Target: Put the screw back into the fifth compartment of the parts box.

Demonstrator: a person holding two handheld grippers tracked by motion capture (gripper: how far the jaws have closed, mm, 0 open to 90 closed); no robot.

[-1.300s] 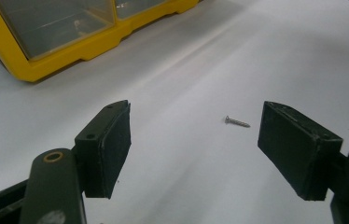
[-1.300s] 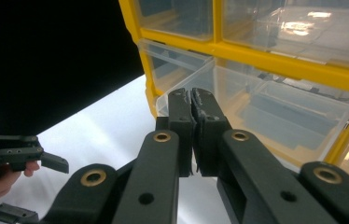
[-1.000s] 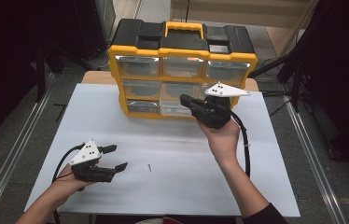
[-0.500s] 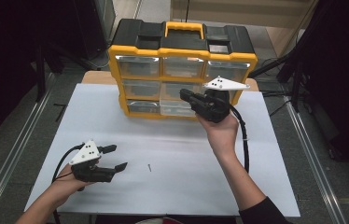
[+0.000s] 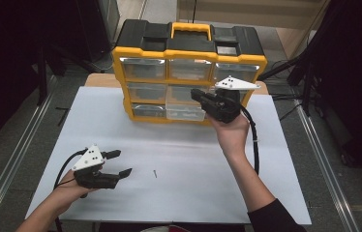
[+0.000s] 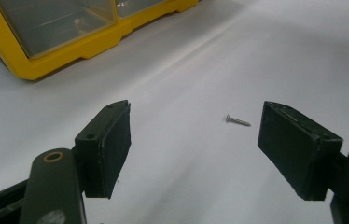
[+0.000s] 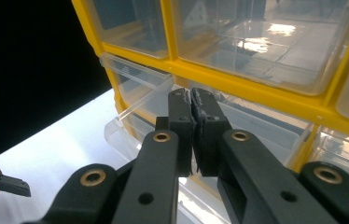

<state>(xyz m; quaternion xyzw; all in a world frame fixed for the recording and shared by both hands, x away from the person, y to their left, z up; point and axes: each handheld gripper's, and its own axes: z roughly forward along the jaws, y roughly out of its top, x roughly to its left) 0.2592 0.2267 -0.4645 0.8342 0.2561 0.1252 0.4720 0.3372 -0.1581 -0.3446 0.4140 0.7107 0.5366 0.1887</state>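
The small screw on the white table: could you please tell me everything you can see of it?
The screw is small, thin and grey, metallic-looking, with a flat head at one end and a threaded shank. It lies on its side on the white table, alone, touching nothing else. It sits just ahead of the open left gripper, between the lines of its fingers, well in front of the yellow organiser.

Black gripper with jaws pressed together, tips at rim of clear drawer pulled out from yellow organizer; white table below.
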